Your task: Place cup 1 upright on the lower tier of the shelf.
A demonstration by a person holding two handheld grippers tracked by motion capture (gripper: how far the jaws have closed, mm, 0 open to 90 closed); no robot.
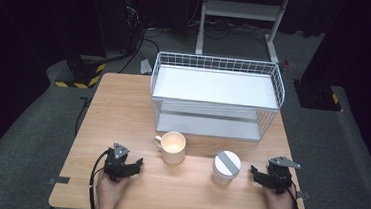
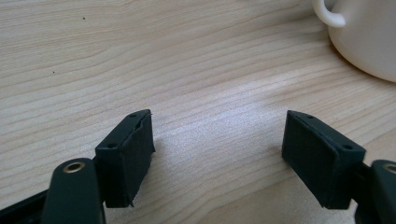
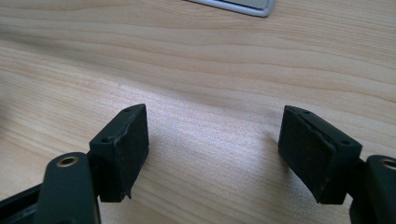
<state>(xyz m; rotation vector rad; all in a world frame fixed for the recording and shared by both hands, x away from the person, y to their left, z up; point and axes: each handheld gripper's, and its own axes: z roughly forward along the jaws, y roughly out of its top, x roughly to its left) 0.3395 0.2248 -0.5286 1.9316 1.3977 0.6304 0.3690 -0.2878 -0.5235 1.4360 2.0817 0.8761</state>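
Cream mug [image 1: 173, 147] with handle leftward, white jar [image 1: 226, 167] with grey-striped lid, each hand-held gripper wide, empty

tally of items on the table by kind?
mug: 1
lidded white jar: 1
two-tier wire rack: 1
handheld claw: 2, left claw, right claw
Total: 5
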